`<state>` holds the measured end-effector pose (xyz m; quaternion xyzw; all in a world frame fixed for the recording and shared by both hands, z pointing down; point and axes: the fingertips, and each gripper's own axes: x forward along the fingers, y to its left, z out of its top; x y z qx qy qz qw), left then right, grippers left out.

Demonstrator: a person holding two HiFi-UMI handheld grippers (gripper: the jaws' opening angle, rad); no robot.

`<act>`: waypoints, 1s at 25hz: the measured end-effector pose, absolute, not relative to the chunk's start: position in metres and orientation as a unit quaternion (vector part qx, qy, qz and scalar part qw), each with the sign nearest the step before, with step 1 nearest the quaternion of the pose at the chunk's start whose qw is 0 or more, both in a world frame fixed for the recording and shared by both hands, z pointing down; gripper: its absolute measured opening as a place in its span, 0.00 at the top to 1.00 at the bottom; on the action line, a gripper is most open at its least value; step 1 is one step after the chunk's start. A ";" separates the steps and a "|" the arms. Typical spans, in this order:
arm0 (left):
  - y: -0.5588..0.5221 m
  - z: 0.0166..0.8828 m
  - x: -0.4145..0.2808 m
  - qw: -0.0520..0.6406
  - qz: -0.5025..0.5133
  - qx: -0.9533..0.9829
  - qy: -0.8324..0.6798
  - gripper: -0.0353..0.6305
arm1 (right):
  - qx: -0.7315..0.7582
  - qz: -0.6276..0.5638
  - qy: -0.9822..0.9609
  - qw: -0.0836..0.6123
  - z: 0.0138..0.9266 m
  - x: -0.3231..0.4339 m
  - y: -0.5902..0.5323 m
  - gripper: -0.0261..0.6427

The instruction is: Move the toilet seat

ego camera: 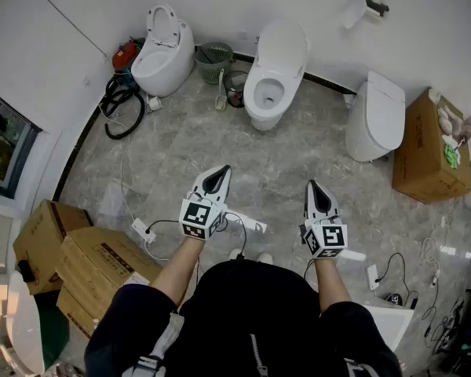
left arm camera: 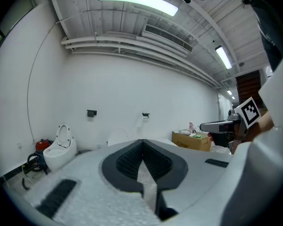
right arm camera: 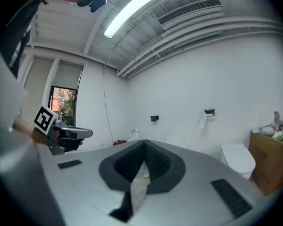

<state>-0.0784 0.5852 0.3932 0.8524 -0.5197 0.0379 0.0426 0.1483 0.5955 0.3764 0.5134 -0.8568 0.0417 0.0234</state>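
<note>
Close to the person, the left gripper point(ego camera: 217, 177) and the right gripper point(ego camera: 314, 188) are held side by side over the floor, well apart, both pointing forward. Each gripper's own view shows its two jaws pressed together with nothing in between. Only the head view shows the grey stone floor point(ego camera: 180, 155), with white cables point(ego camera: 145, 230) by the person's feet and cardboard boxes point(ego camera: 78, 261) at the near left. Only the gripper views show the long ceiling light point(left arm camera: 137, 0). The left gripper view also catches the right gripper's marker cube point(left arm camera: 249, 111), and the right gripper view catches a window point(right arm camera: 63, 102). Ahead of the grippers there is open floor up to the middle toilet point(ego camera: 273, 77). The toilet seat point(ego camera: 253, 107) seems to lie flat round the bowl hole, with the lid point(ego camera: 282, 44) standing up by the back wall. Its long way runs from the wall toward the person, and its round front end points at the person. A green basket point(ego camera: 212, 60) stands just left of it, a shut toilet point(ego camera: 375, 116) is near its right, and another toilet point(ego camera: 163, 49) is farther left.
</note>
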 end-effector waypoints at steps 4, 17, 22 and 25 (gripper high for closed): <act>0.585 0.398 -0.088 0.046 0.039 0.853 -0.519 0.94 | 0.521 0.044 -0.852 0.017 0.377 0.143 0.594 0.96; 0.560 0.403 -0.106 0.060 0.031 0.860 -0.505 0.94 | 0.536 0.053 -0.842 0.014 0.383 0.122 0.581 0.96; 0.526 0.409 -0.101 0.064 0.036 0.861 -0.504 0.94 | 0.538 0.060 -0.841 0.012 0.390 0.128 0.548 0.96; 0.495 0.415 -0.095 0.066 0.039 0.860 -0.505 0.94 | 0.534 0.063 -0.843 0.011 0.398 0.133 0.514 0.96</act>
